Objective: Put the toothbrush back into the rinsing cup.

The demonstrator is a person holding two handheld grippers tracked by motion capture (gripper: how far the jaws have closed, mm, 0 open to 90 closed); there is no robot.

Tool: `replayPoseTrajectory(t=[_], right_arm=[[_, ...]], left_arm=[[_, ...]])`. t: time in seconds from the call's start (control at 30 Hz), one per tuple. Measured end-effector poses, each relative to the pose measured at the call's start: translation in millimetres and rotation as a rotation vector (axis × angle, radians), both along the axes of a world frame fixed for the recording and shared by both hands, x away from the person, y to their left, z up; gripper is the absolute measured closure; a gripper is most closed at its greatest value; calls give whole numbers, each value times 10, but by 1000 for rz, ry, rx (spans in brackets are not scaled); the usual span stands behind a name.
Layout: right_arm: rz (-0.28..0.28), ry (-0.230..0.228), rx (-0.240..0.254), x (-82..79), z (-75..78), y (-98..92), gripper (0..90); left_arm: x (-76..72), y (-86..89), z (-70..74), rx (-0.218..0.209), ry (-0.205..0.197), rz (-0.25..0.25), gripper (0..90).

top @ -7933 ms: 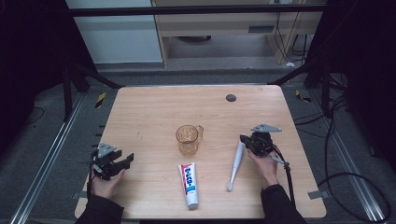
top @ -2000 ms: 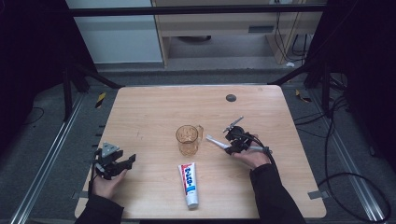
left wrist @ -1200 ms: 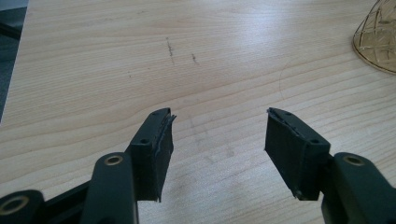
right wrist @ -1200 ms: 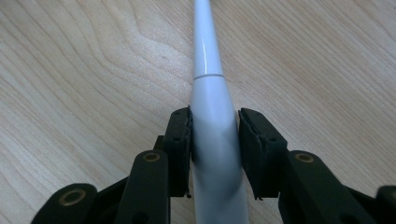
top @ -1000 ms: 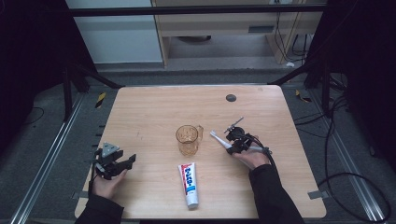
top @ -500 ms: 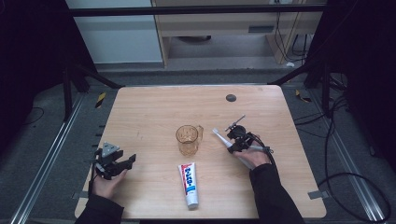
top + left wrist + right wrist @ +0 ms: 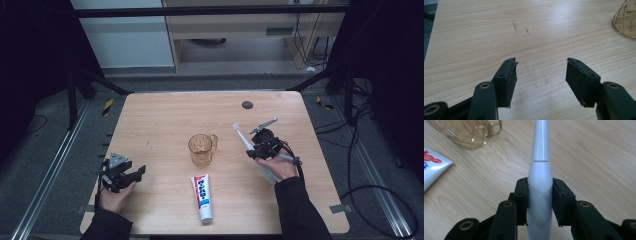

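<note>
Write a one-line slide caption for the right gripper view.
Right tool shut on a white electric toothbrush above the wooden table, amber cup and toothpaste tube beyond.

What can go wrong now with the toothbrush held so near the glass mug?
The right gripper clamps the white electric toothbrush on its smooth, tapering body, so it may slip or pivot. Its head points toward the amber mug; a careless swing could knock the mug onto the toothpaste tube.

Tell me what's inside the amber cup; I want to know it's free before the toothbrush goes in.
Through the clear wall, the amber cup looks empty. The toothbrush is clamped in the right tongs, off to its side.
</note>
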State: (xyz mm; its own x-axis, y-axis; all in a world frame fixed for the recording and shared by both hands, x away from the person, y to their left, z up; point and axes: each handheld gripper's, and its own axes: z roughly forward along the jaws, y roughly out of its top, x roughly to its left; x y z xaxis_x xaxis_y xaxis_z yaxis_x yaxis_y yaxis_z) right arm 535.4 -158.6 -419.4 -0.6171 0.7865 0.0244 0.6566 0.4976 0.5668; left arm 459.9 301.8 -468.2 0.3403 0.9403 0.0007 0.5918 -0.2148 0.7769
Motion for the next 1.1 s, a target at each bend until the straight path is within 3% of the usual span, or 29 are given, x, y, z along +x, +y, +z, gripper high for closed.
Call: replayPoseTrajectory(t=[0.07, 0.2, 0.63, 0.8, 1.0, 1.1], right_arm=[[0, -9, 10, -11, 22, -9, 674], [-6, -87, 70, -77, 148, -62, 673], [-132, -369, 359, -233, 399, -111, 673], [-172, -465, 442, -271, 466, -77, 673], [-196, -552, 527, -285, 533, 25, 673], [-197, -565, 534, -276, 552, 75, 673]], left_arm=[[-2, 1, 1, 1, 0, 2, 411], [2, -1, -3, -2, 1, 5, 411], [-13, -7, 9, 5, -9, 8, 410], [-10, -10, 6, 4, -8, 8, 410], [-11, -14, 3, -1, -10, 7, 409], [-16, -17, 4, 0, -12, 5, 409]])
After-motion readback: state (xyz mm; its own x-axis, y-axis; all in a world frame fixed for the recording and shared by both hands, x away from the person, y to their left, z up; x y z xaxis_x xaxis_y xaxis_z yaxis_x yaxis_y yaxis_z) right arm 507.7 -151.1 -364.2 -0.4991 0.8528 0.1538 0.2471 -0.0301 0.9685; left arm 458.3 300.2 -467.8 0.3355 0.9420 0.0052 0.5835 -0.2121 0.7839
